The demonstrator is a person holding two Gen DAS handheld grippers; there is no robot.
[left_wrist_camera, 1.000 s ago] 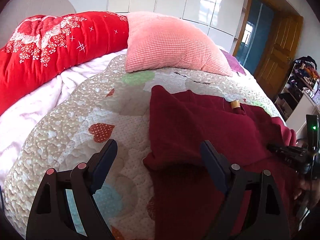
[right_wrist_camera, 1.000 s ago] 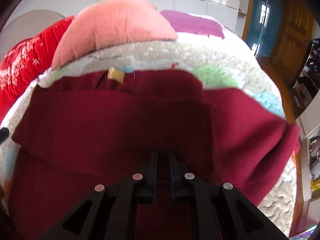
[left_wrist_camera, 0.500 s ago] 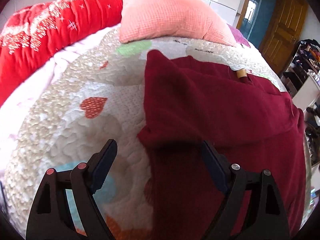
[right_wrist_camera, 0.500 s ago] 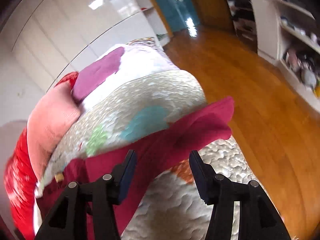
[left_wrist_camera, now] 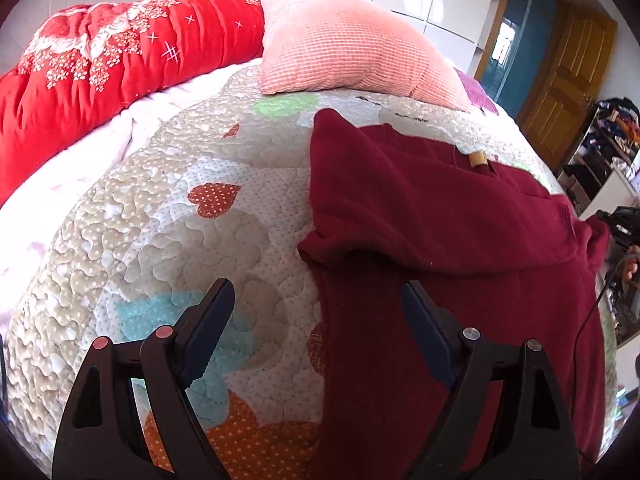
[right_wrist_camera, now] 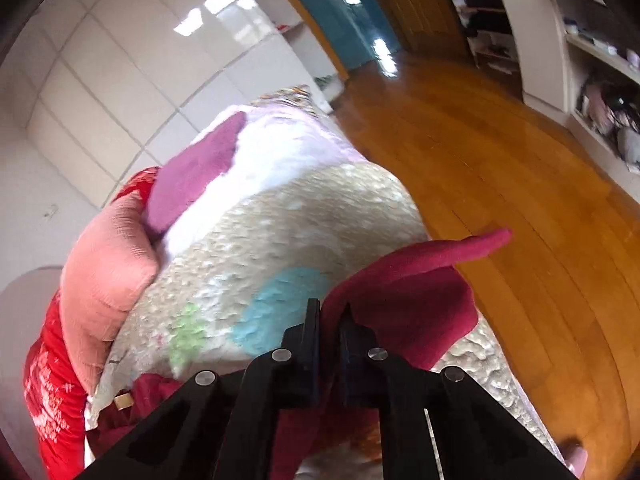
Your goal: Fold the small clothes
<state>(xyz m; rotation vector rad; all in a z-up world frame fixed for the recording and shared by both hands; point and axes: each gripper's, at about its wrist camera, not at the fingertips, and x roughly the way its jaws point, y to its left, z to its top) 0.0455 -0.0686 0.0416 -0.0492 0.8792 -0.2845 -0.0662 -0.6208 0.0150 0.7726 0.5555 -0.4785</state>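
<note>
A dark red garment (left_wrist_camera: pixel 440 232) lies on the quilted bed cover (left_wrist_camera: pixel 168 208), its left sleeve folded across the body, a tan neck label (left_wrist_camera: pixel 477 159) at the far edge. My left gripper (left_wrist_camera: pixel 316 312) is open and empty, held above the garment's left edge. My right gripper (right_wrist_camera: pixel 329 312) is shut on the garment's right sleeve (right_wrist_camera: pixel 416 280), holding it lifted at the bed's right edge; the cuff sticks out over the floor.
A pink pillow (left_wrist_camera: pixel 352 52) and a red floral duvet (left_wrist_camera: pixel 100 68) lie at the bed's head. A wooden floor (right_wrist_camera: pixel 520 184), white shelves (right_wrist_camera: pixel 560 40) and a wooden door (left_wrist_camera: pixel 560 76) are to the right of the bed.
My right gripper let go of the garment's body, swung to the bed's right edge, opened around the right sleeve and has now shut on it. My left gripper stayed open with small shifts.
</note>
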